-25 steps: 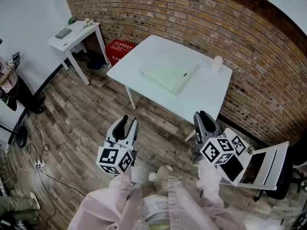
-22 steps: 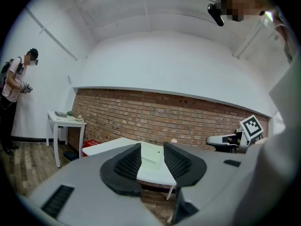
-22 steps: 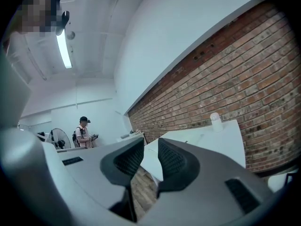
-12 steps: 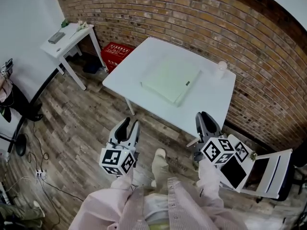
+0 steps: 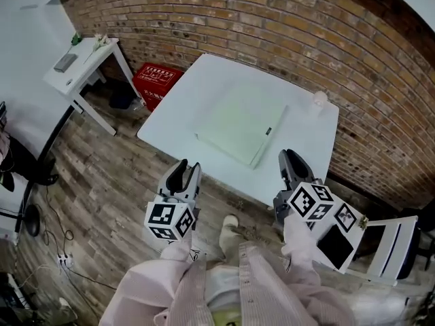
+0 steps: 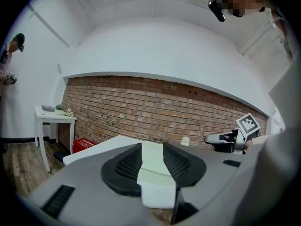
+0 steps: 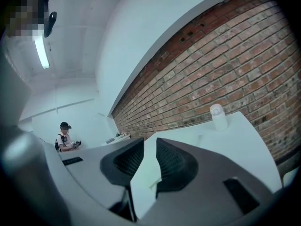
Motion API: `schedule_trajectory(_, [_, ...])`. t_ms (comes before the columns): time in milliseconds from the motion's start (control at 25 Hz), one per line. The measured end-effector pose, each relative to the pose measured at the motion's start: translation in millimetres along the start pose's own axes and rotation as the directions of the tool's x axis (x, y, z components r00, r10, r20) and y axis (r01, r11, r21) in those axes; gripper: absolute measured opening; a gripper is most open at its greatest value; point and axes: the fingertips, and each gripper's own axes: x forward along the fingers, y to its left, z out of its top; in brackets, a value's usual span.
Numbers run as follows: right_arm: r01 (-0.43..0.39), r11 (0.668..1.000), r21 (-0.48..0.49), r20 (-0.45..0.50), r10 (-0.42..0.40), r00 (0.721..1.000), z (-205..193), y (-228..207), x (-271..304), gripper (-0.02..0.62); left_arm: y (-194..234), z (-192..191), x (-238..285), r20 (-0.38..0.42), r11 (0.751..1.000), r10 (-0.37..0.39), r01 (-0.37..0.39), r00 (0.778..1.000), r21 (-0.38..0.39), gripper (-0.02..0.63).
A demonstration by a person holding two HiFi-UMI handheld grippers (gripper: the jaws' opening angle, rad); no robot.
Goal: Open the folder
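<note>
the pale green folder [image 5: 239,122] lay closed and flat on the middle of the white table [image 5: 183,107], with a small white container [image 5: 319,100] near the far corner by the brick wall [image 5: 272,26]. the left gripper [image 5: 185,170] and right gripper [image 5: 293,160] hung just short of the table's near edge, clear of the folder, each with jaws parted and nothing between them.

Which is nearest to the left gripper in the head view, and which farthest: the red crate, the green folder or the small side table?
From the left gripper:
1. Folder: ahead and to the right, lying on the white table.
2. Red crate: ahead and to the left, on the floor by the brick wall.
3. Side table: farther left still, beyond the crate.
</note>
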Motion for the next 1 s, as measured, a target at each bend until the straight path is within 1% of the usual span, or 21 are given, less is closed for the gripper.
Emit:
schedule_trajectory(240, [0.037, 0.998, 0.043, -0.037, -0.036, 0.999, -2.8, -23.9, 37.1, 0.077, 2.6, -7.4, 48.3, -0.07, 0.992, -0.105, 0.109, 0.992, 0.059, 0.129])
schedule_trajectory(400, [0.064, 0.995, 0.082, -0.066, -0.059, 0.996, -8.2, -40.5, 58.2, 0.077, 7.1, -14.1, 75.8, -0.109, 0.987, -0.14, 0.148, 0.984, 0.065, 0.129])
schedule_trajectory(680, [0.116, 0.986, 0.121, -0.153, -0.096, 0.984, -34.0, -68.8, 87.8, 0.077, 6.6, -25.7, 113.6, -0.176, 0.973, -0.199, 0.216, 0.964, 0.082, 0.129])
schedule_trajectory(840, [0.145, 0.978, 0.147, -0.201, -0.114, 0.973, -49.7, -79.4, 103.2, 0.077, 5.4, -31.7, 129.9, -0.229, 0.954, -0.245, 0.276, 0.942, 0.114, 0.129])
schedule_trajectory(920, [0.162, 0.973, 0.167, -0.216, -0.124, 0.968, -56.5, -84.6, 109.1, 0.077, 3.0, -35.7, 137.4, -0.26, 0.937, -0.278, 0.32, 0.925, 0.137, 0.129])
schedule_trajectory(1000, [0.18, 0.966, 0.185, -0.227, -0.136, 0.964, -62.7, -90.1, 114.3, 0.077, 0.0, -41.2, 144.7, -0.295, 0.913, -0.313, 0.372, 0.903, 0.168, 0.129])
